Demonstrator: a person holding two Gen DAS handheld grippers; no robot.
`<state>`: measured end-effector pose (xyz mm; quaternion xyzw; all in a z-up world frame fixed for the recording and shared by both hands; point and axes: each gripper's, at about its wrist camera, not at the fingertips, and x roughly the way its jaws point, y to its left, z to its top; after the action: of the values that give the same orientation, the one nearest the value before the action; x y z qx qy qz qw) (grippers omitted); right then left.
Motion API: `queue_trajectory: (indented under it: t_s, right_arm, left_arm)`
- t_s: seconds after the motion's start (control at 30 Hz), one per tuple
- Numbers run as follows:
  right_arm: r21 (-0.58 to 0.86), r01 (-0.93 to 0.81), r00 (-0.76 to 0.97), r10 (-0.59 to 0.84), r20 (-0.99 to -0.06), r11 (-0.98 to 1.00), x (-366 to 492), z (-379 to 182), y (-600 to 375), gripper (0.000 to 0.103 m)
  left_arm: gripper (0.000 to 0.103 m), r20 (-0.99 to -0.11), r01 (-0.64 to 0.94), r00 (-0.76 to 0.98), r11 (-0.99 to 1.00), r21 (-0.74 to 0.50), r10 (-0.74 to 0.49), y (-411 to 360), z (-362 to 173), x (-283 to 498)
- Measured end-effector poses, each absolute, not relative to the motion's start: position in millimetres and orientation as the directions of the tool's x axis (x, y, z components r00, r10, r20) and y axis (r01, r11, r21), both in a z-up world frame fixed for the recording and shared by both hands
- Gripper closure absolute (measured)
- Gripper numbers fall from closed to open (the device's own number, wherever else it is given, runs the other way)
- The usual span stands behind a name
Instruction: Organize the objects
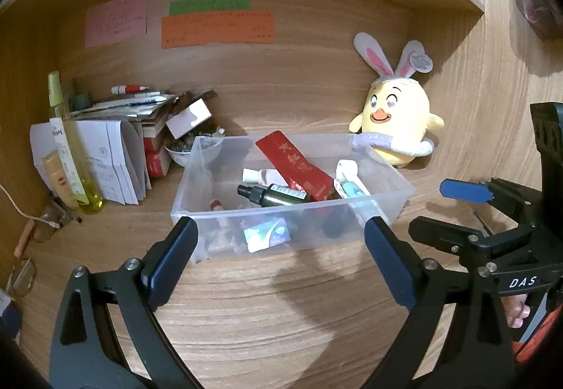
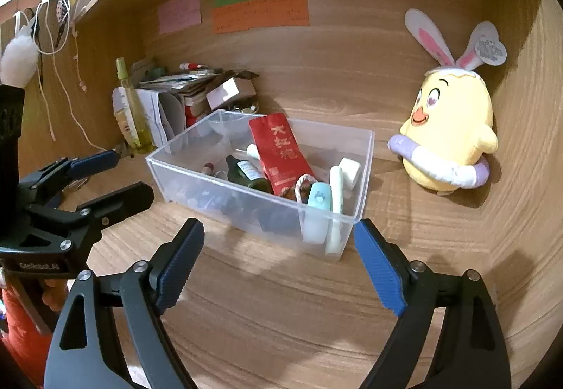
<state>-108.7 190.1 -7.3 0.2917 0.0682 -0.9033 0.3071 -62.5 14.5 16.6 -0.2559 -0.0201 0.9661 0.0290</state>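
A clear plastic bin (image 1: pixel 191 178) (image 2: pixel 366 171) stands on the wooden shelf floor. In it lie a red pouch (image 1: pixel 295 164) (image 2: pixel 278 153), a dark spray bottle (image 1: pixel 274 195) (image 2: pixel 246 174), white tubes and small items. My left gripper (image 1: pixel 279 225) (image 2: pixel 132 174) is open just in front of the bin's near wall, its pads clear of it. My right gripper (image 2: pixel 278 227) (image 1: pixel 429 209) is open at the bin's near right corner, holding nothing. A yellow plush chick (image 1: pixel 397 121) (image 2: pixel 450 135) with rabbit ears sits to the right of the bin.
A pile of papers and boxes (image 1: pixel 116 142) and a tall yellow-green bottle (image 1: pixel 67 150) crowd the back left corner. Coloured notes (image 1: pixel 218 26) are stuck on the back panel. Wooden side walls and a shelf board above close in the space. Cords (image 2: pixel 56 72) hang at the left.
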Motion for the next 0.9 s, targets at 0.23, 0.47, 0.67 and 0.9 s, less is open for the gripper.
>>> queue_trajectory:
  t_s: [0.23,0.47,0.67,0.9]
  right_arm:
    - [0.076,0.589,-0.637,-0.52,-0.569,-0.805,-106.4,-14.0,194.6,0.017]
    - [0.083,0.589,-0.633,-0.523,-0.57,-0.804,-107.1,-15.0,194.8,0.017]
    - [0.082,0.592,-0.631,-0.525,-0.571,-0.801,-107.2,-15.4,194.3,0.017]
    - [0.074,0.599,-0.63,-0.527,-0.57,-0.797,-104.2,-15.7,191.0,0.017]
  left_arm:
    - [0.006,-0.502,-0.039,-0.862,-0.997,-0.07,0.069,13.8,8.9,-60.9]
    - [0.005,-0.509,-0.034,-0.857,-0.995,-0.092,0.076,10.6,6.0,-61.4]
    - [0.005,-0.514,-0.027,-0.855,-0.995,-0.097,0.073,9.5,4.7,-62.1]
    - [0.005,-0.515,-0.025,-0.854,-0.995,-0.099,0.073,8.7,4.4,-62.0]
